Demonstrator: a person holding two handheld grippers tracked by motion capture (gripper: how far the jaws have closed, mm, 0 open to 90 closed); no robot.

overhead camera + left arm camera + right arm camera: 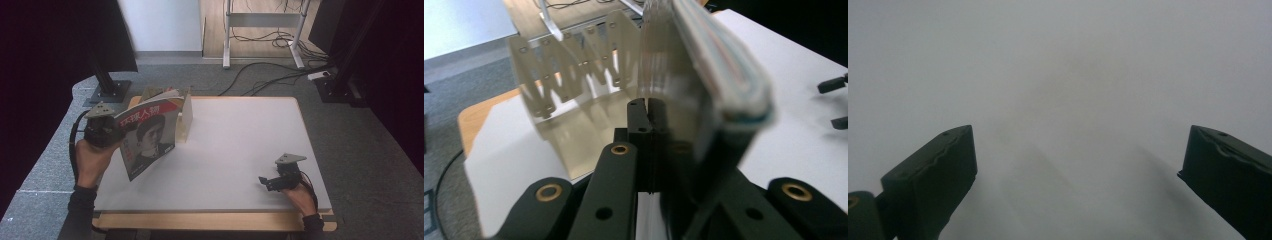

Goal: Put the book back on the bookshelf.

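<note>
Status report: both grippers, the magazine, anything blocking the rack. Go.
Left gripper shut on magazine, held upright off the table. Right gripper open, empty, low over table. Rack just behind magazine; nothing in the way.

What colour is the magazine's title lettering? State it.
White lettering on a red band, on the magazine; clearest in the high view.

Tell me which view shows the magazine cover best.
High view. The magazine is held upright by the left tongs, its cover with red title and portrait facing the camera, beside the file rack. The left gripper view catches its blurred page edges; the right gripper view looks at bare table.
</note>
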